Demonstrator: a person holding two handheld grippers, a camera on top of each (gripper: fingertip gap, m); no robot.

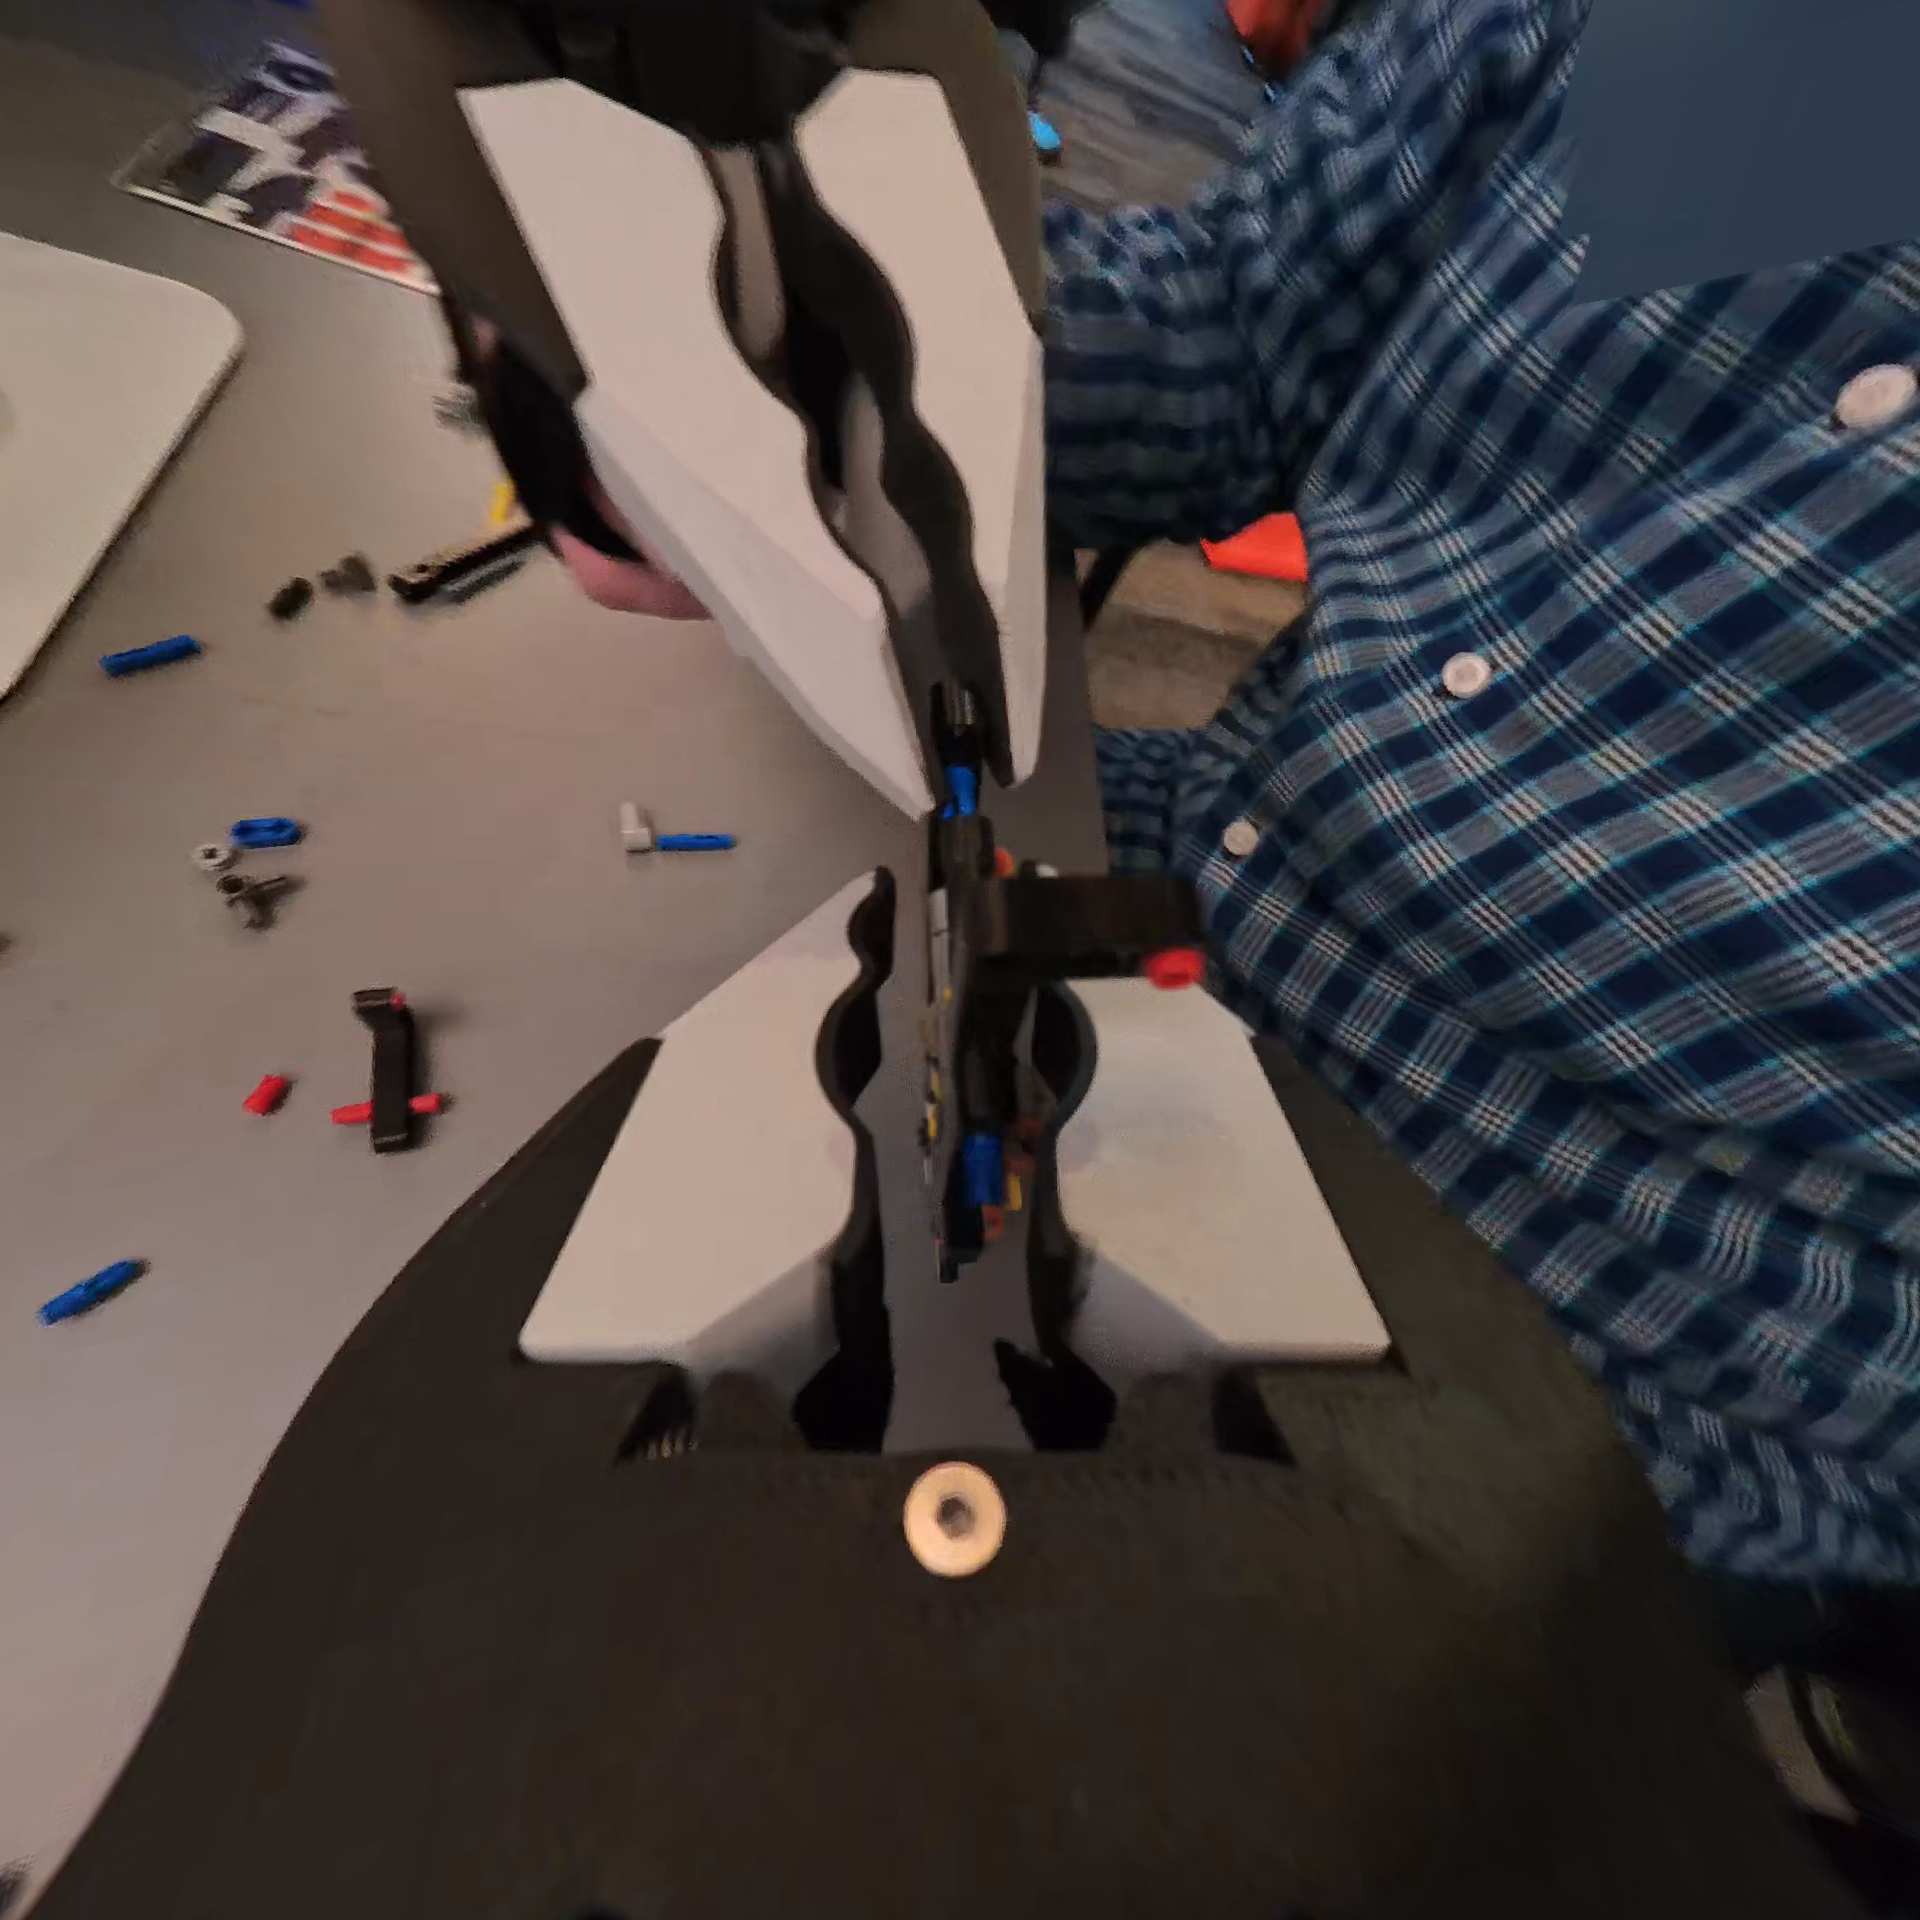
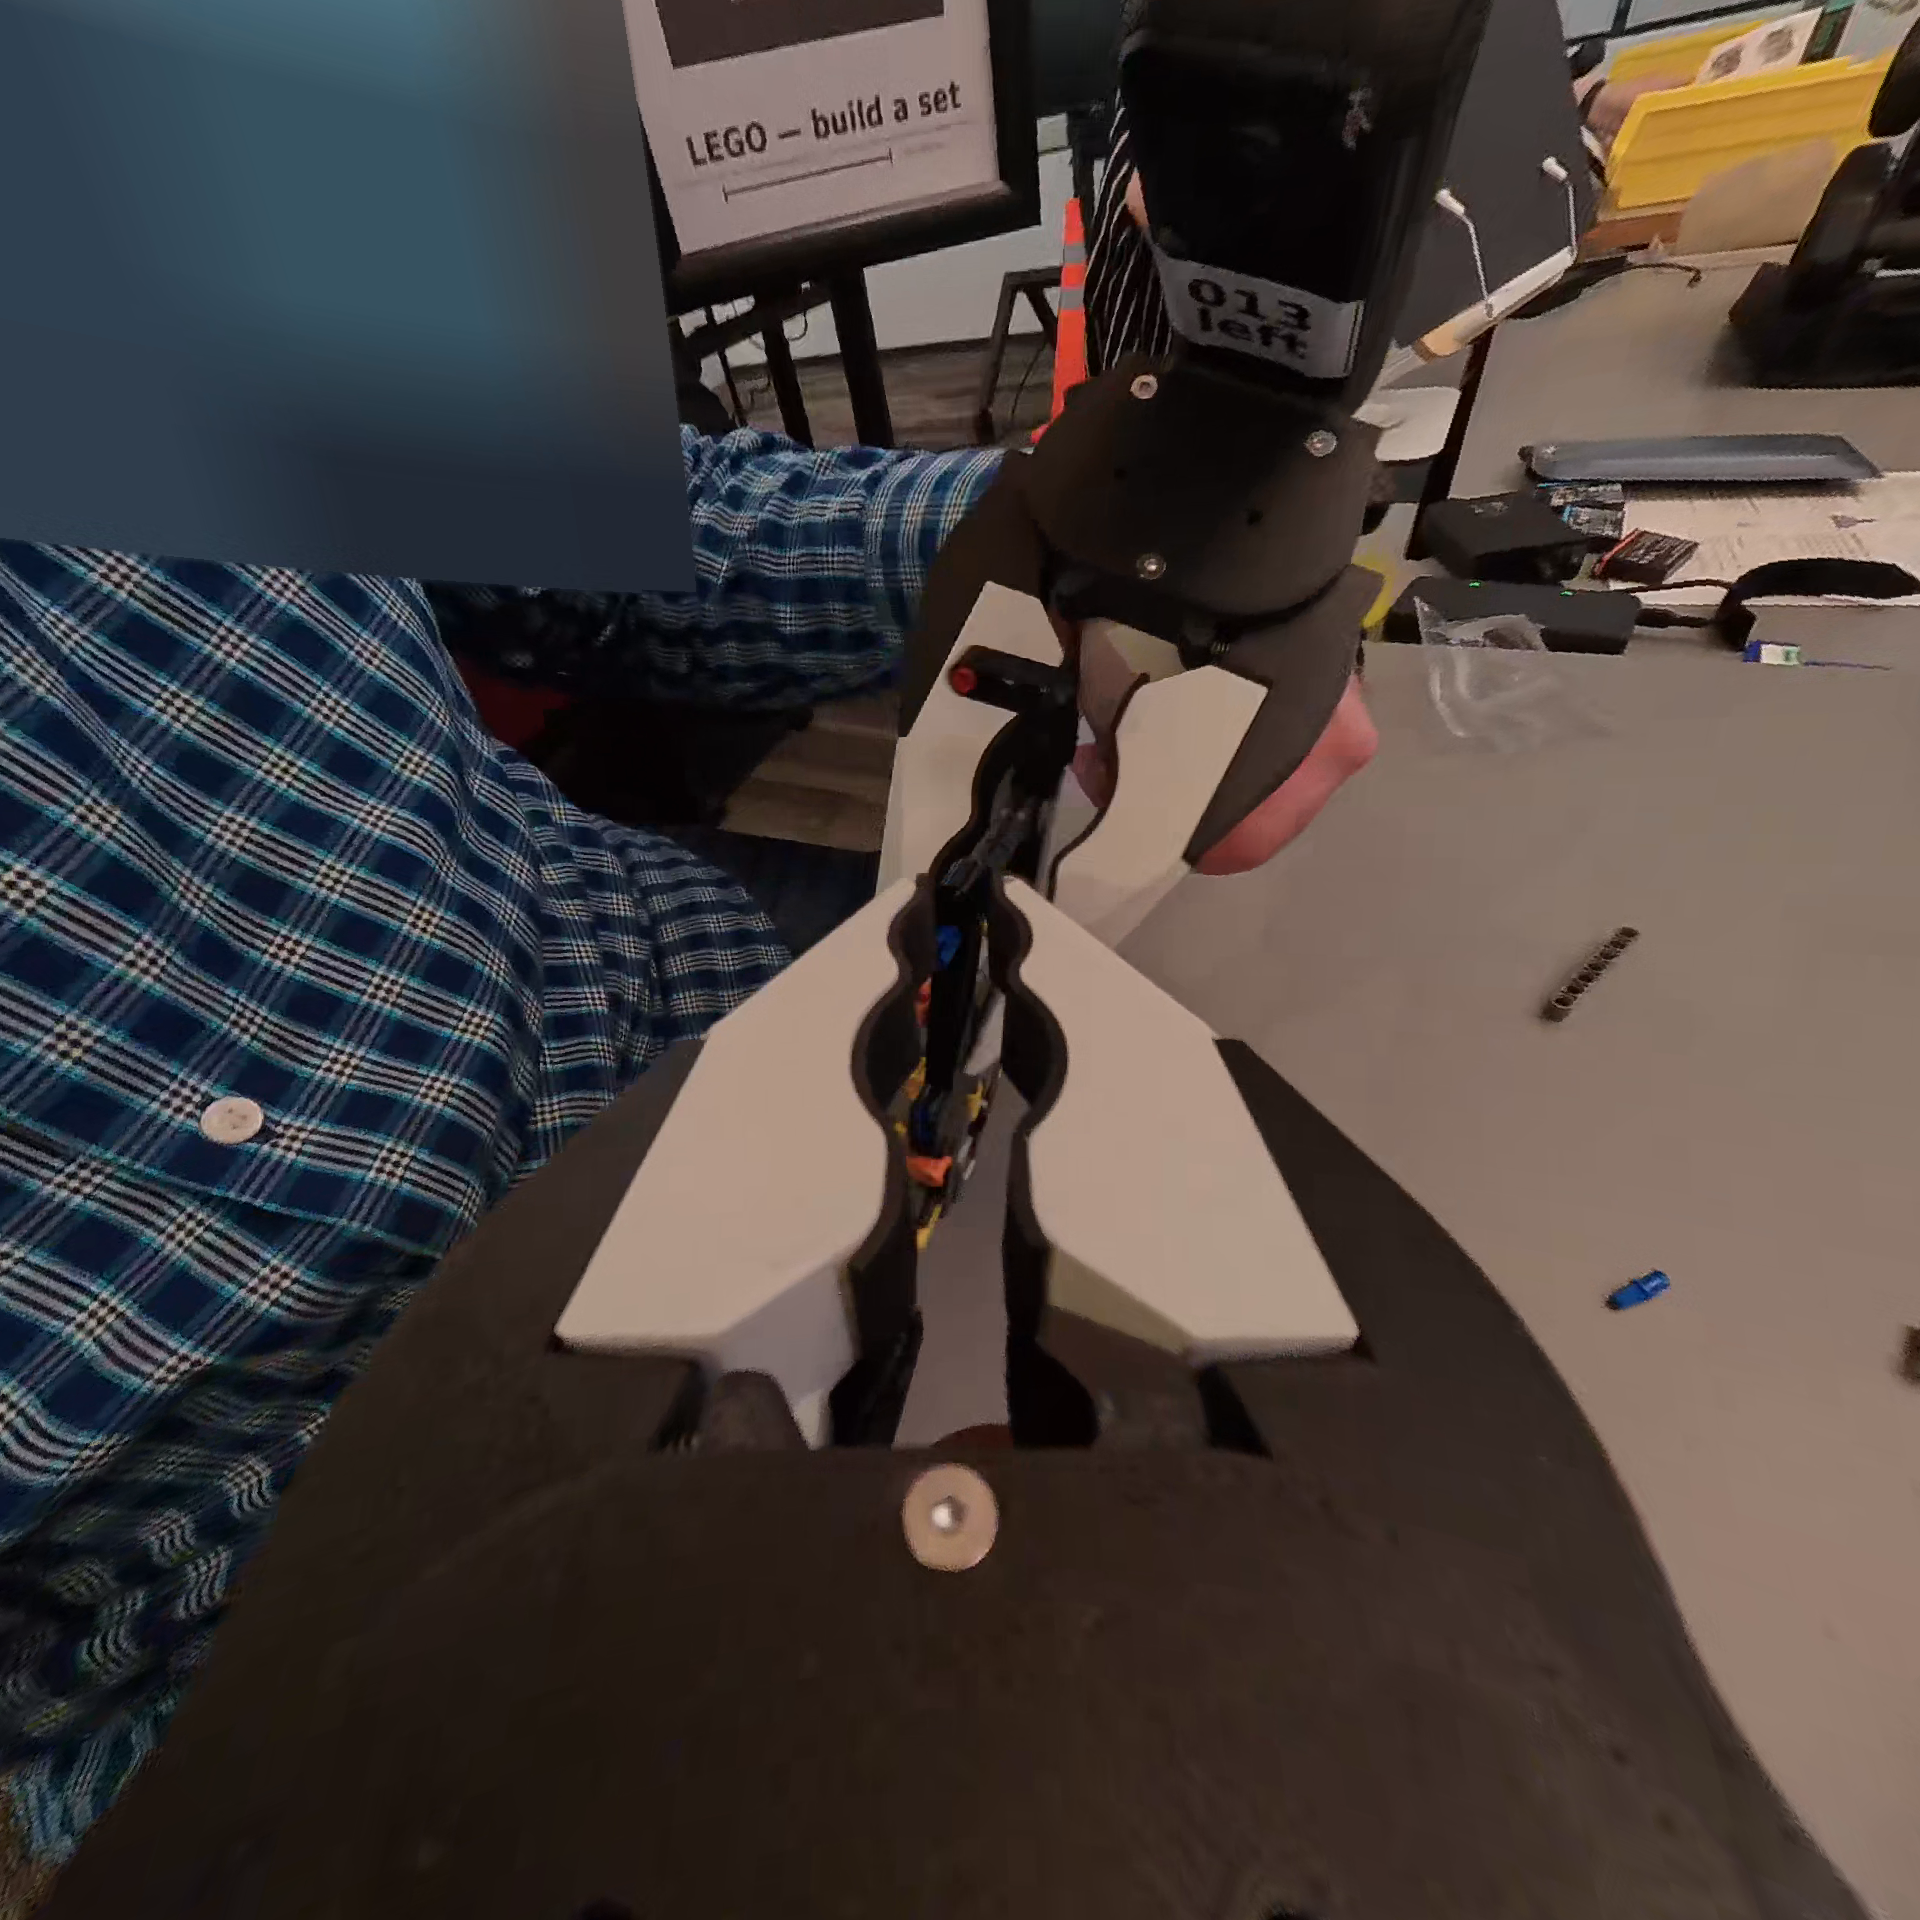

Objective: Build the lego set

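Grey tabletop (image 1: 644, 717) spreads left of me, scattered with loose blue, red and black pieces. Above it I hold the lego assembly (image 1: 961, 1049), long axis running from my left gripper (image 1: 961, 914) away to my right gripper (image 1: 971, 795). Both are clamped on it, tips nearly touching. My plaid shirt (image 1: 1558, 831) fills the right.

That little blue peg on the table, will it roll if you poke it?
Probably. The blue peg looks round and lies loose on the smooth grey table, so a sideways nudge might roll it. It looks tiny and light, likely easy to flick away.
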